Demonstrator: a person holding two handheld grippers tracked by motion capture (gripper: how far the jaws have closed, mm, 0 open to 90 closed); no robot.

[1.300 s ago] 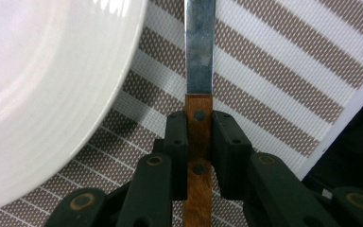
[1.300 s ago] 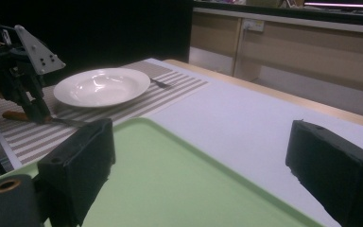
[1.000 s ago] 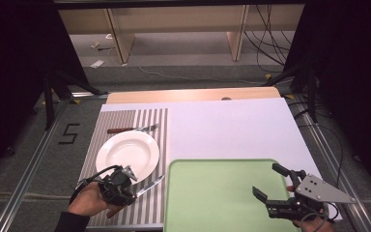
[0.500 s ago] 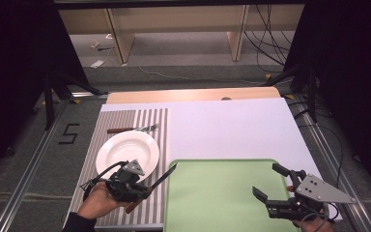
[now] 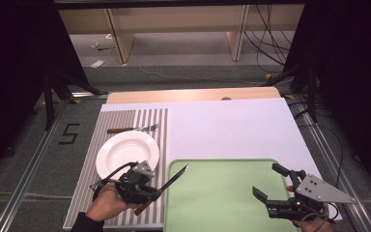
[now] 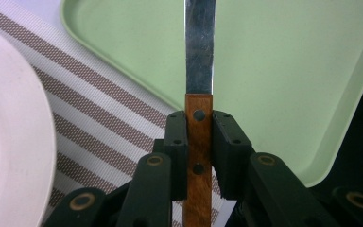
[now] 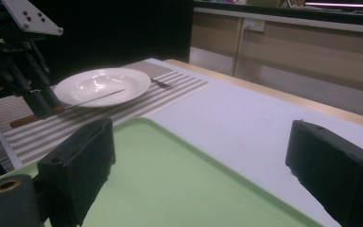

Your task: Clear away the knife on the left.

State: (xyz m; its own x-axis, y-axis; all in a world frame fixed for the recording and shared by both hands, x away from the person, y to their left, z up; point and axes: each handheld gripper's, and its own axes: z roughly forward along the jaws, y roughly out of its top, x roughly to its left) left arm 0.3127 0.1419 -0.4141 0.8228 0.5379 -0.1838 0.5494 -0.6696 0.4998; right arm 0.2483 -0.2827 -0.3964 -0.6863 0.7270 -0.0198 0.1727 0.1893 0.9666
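A knife with a wooden handle and steel blade is clamped between the jaws of my left gripper, just off the table near the placemat's front right corner. The blade slants up and right, its tip over the left edge of the green tray. A white plate lies just behind this gripper. My right gripper hovers over the tray's right side with jaws wide apart and nothing between them. In the right gripper view its pads frame the tray, with the knife in front of the plate.
A fork with a wooden handle lies on the striped placemat behind the plate. The white table surface stretches behind the tray. Dark floor and shelving lie beyond the table's far edge.
My left gripper has carried the knife to the right and slightly up, bringing the blade tip from beside the plate to over the tray's left edge. The right gripper has stayed still.
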